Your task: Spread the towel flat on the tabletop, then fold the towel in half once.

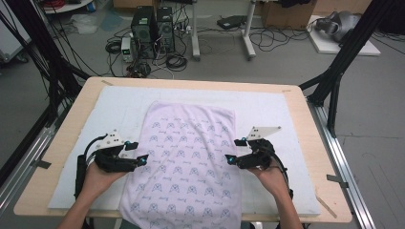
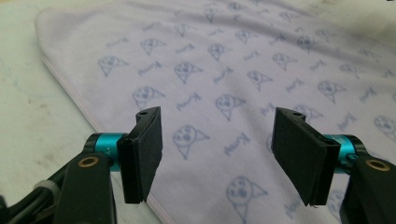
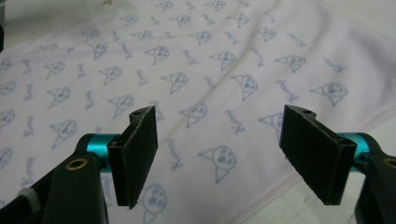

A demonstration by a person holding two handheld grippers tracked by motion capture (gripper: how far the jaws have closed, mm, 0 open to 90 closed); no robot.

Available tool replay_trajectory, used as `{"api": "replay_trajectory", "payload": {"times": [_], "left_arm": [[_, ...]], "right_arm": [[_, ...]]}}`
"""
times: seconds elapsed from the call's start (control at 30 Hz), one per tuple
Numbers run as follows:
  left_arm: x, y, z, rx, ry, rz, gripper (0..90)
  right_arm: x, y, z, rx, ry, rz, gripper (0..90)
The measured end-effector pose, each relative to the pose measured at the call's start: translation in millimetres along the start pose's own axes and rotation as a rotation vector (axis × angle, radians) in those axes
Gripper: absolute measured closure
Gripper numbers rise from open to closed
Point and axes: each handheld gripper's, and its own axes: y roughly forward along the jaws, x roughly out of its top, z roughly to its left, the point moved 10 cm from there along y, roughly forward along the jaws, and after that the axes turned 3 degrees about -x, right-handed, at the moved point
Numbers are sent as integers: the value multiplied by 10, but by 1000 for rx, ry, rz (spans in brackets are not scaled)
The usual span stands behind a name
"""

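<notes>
A pale lilac towel (image 1: 186,157) with small blue printed figures lies flat on the white mat (image 1: 267,109); its near end hangs over the table's front edge. My left gripper (image 1: 139,152) hovers at the towel's left edge, jaws apart, nothing between them. The towel (image 2: 233,79) spreads beneath my left gripper (image 2: 219,158), and the cloth's hem runs under the left pad. My right gripper (image 1: 232,151) sits at the towel's right edge, likewise open and empty. Below my right gripper (image 3: 224,158) the towel (image 3: 187,74) lies flat, with its hem near the right pad.
The mat covers a light wooden table (image 1: 305,138). Black frame posts (image 1: 339,71) stand at both sides. Computer towers (image 1: 153,31) and cables sit on the floor beyond the far edge. Bare mat lies left and right of the towel.
</notes>
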Motion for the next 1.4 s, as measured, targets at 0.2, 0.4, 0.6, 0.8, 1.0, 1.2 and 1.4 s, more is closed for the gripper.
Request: {"api": "replay_trajectory", "payload": {"times": [0.2, 0.4, 0.6, 0.8, 1.0, 1.2, 1.4], "left_arm": [[95, 22, 28, -4, 11, 7, 348], [100, 20, 48, 0, 14, 10, 347], [95, 24, 87, 7, 14, 13, 349], [198, 23, 251, 31, 3, 12, 359], [378, 70, 603, 121, -58, 6, 362], [412, 276, 934, 187, -94, 30, 406], [155, 611, 1174, 252, -135, 134, 521]], "right_arm": [[104, -7, -73, -6, -5, 5, 254], [95, -32, -49, -3, -19, 16, 253], [89, -17, -61, -5, -24, 20, 253], [116, 2, -148, -22, -34, 36, 261], [240, 58, -357, -47, -24, 62, 289], [383, 242, -591, -79, -18, 73, 342], [236, 458, -897, -151, 13, 133, 454]]}}
